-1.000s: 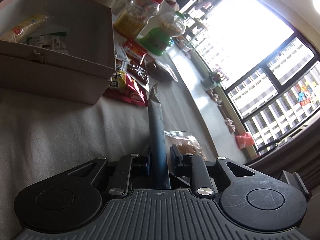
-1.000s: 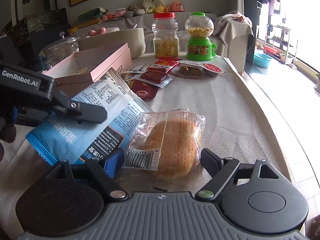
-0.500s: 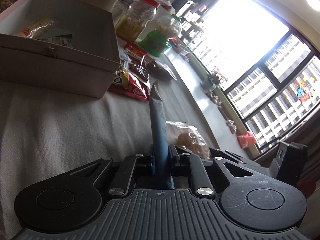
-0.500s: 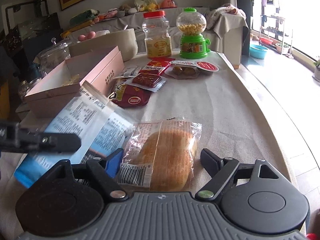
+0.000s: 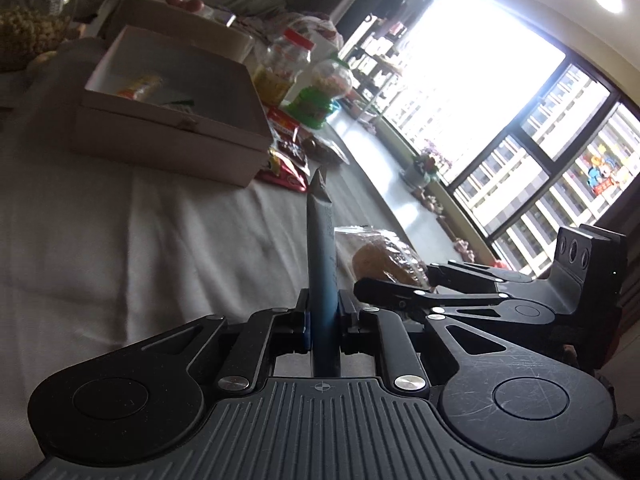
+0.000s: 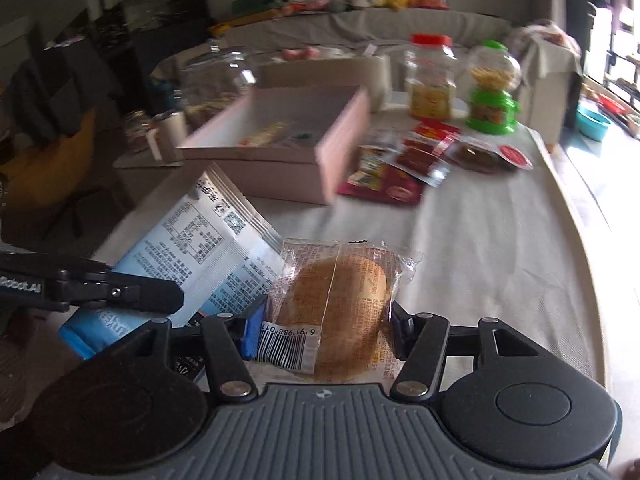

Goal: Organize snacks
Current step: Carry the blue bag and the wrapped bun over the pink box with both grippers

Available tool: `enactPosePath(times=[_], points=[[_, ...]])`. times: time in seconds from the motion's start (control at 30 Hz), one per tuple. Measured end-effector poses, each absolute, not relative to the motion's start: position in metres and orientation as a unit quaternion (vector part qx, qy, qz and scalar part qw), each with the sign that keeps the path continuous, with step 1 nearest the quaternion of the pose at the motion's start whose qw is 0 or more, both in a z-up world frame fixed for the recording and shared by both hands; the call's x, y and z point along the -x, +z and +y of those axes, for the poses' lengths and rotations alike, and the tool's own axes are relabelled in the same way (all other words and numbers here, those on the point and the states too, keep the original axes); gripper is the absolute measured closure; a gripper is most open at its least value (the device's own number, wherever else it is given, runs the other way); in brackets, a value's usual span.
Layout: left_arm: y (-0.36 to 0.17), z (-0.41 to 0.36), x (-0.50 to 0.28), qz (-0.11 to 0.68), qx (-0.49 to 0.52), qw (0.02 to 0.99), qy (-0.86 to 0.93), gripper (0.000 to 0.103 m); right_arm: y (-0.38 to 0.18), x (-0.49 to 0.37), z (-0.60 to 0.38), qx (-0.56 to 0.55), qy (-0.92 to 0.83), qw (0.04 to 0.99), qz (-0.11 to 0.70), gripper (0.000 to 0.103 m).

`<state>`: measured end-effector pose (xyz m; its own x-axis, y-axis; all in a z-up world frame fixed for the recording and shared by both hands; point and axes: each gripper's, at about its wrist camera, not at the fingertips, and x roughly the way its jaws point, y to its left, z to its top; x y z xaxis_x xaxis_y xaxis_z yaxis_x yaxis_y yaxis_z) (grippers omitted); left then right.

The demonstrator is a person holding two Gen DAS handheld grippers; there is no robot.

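Note:
My left gripper (image 5: 322,312) is shut on a blue snack packet (image 5: 320,248), which stands edge-on between its pads. The right wrist view shows the same packet (image 6: 200,240) at the left, printed back up, with the left gripper (image 6: 172,300) on its lower edge. My right gripper (image 6: 324,328) has its jaws closing on a bun in clear wrap (image 6: 336,304), with both pads against the wrapper. In the left wrist view the right gripper (image 5: 396,278) holds the bun (image 5: 380,260) just right of the blue packet. An open pink box (image 6: 280,160) lies ahead with a few snacks inside.
Red and dark snack packets (image 6: 400,168) lie right of the box. Behind them stand a red-lidded jar (image 6: 432,80) and a green candy dispenser (image 6: 492,96). A glass jar (image 6: 216,80) is at the back left. The cloth-covered table's edge (image 6: 592,240) runs down the right.
The right jaws have narrowed from wide apart onto the bun, and the gripper has risen. The left gripper has drawn back with the blue packet, so the box looks farther off.

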<state>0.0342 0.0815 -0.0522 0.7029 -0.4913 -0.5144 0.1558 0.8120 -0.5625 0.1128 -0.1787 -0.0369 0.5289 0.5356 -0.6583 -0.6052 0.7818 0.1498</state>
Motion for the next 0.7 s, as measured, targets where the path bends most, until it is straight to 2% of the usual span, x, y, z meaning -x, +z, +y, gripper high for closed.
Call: enactPosePath(times=[0.2,0.37,0.53,0.7], points=[[0.011,0.139,-0.018,0.237,0.246,0.932,-0.126,0.087,0.029,-0.112,-0.141,0.064,0.386,0.875,0.283,0.045],[0.053,0.182,-0.058,0.166,0.254,0.950,-0.082,0.087,0.090,-0.152,-0.107,0.068,0.379,0.896,0.222,0.045],[0.053,0.202,-0.139,0.185,0.272,0.940,-0.086,0.087,0.112,-0.216,-0.080,0.052,0.342,0.912,0.220,0.045],[-0.002,0.215,-0.211,0.236,0.313,0.916,-0.082,0.087,0.092,-0.263,-0.061,0.060,0.311,0.913,0.255,0.045]])
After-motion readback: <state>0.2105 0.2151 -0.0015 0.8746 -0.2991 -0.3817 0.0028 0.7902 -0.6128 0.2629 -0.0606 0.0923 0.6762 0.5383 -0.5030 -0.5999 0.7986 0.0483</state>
